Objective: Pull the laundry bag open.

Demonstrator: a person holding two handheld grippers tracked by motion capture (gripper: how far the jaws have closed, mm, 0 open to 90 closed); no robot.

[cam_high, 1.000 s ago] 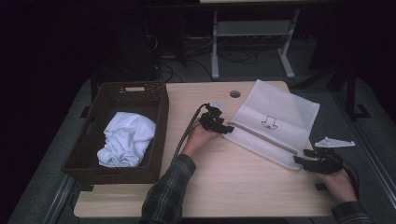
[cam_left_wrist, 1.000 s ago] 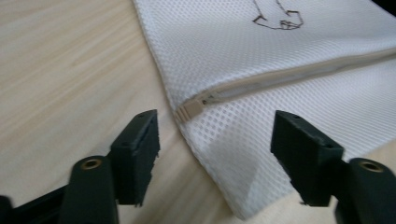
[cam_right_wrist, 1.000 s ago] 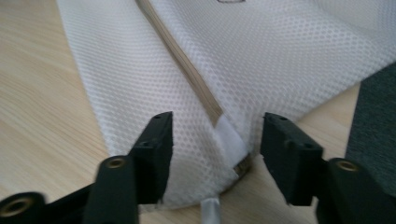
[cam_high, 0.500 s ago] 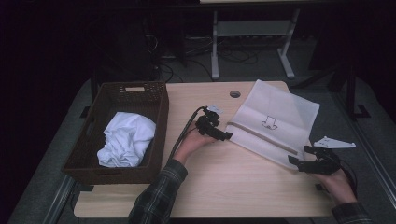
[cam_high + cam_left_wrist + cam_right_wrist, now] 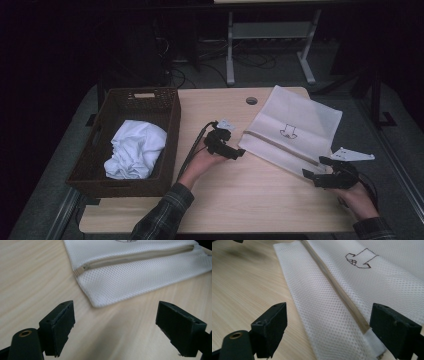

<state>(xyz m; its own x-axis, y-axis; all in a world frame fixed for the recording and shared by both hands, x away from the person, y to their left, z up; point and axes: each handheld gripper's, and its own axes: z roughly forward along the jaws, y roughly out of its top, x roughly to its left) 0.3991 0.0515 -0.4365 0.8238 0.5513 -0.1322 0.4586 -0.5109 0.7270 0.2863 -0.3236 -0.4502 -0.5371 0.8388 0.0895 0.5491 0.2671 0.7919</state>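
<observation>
Here the white mesh bag (image 5: 292, 131) lies flat on the worktop (image 5: 235, 200), between both grippers. Left gripper (image 5: 234, 152): jaws wide apart, just short of the bag's near corner. Right gripper (image 5: 314, 175): jaws apart at the bag's other end. Gripper views resolve the zipper (image 5: 337, 290); its pull is not discernible. High view adds a basket (image 5: 165, 107) holding white cloth (image 5: 135, 149).
</observation>
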